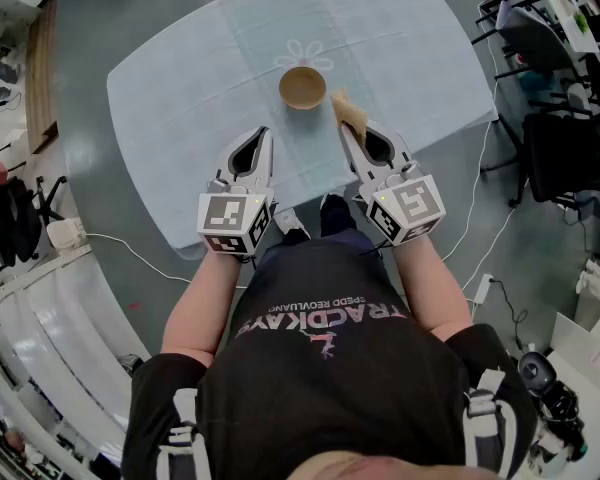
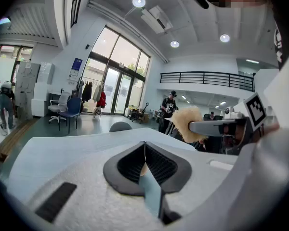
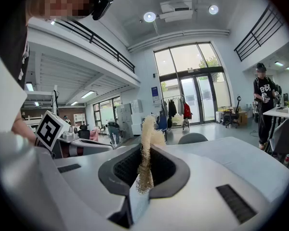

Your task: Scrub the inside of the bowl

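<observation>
A tan bowl [image 1: 302,87] stands upright on the table with the pale blue cloth [image 1: 180,88], near its middle. My right gripper [image 1: 342,126] is shut on a beige fibrous scrubber [image 1: 347,110], which sticks out past the tips just right of the bowl and is not in it. In the right gripper view the scrubber [image 3: 146,148] is pinched between the jaws of the right gripper [image 3: 145,153]. My left gripper [image 1: 263,132] hangs over the table's near edge, left of and nearer than the bowl, shut and empty. The left gripper view shows the left gripper [image 2: 144,146] with its jaws pressed together, and the scrubber [image 2: 187,124] to the right.
Dark office chairs [image 1: 560,138] and cables [image 1: 485,198] stand on the floor to the right of the table. A white box [image 1: 65,233] with a cable lies on the floor to the left. A person [image 2: 169,109] stands far off in the hall.
</observation>
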{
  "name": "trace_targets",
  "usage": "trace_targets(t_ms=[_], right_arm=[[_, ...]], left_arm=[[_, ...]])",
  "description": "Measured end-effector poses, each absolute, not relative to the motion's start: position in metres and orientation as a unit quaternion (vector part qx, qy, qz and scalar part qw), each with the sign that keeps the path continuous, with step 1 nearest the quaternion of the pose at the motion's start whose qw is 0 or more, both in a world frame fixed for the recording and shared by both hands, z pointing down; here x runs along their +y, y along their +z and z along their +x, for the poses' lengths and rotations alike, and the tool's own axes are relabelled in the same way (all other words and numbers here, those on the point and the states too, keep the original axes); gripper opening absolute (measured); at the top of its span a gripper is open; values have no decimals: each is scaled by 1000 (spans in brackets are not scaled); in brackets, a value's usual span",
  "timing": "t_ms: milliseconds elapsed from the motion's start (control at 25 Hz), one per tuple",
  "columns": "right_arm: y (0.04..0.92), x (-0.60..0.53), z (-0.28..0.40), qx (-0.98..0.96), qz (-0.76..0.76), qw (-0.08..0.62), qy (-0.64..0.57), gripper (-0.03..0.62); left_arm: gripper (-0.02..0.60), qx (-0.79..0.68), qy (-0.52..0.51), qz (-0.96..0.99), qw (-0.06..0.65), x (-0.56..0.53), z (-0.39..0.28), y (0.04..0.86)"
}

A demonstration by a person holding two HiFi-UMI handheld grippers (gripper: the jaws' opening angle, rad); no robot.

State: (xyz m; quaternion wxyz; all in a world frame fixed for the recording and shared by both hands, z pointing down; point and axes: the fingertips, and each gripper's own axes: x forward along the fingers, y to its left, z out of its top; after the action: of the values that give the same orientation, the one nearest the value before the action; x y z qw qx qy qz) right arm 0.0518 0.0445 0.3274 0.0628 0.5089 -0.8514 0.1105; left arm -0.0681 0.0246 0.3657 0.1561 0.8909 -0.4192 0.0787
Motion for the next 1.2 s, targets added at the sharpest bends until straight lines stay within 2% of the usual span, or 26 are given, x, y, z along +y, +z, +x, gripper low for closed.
trace_targets(t_ms=[640, 1200], right_arm=[[326, 37, 56, -857, 502, 64, 98, 32], [362, -16, 78, -871, 465, 120, 101, 32]], left_arm=[[17, -417, 83, 888, 176, 18, -57, 378], [18, -451, 127, 847, 252, -24, -35, 448]])
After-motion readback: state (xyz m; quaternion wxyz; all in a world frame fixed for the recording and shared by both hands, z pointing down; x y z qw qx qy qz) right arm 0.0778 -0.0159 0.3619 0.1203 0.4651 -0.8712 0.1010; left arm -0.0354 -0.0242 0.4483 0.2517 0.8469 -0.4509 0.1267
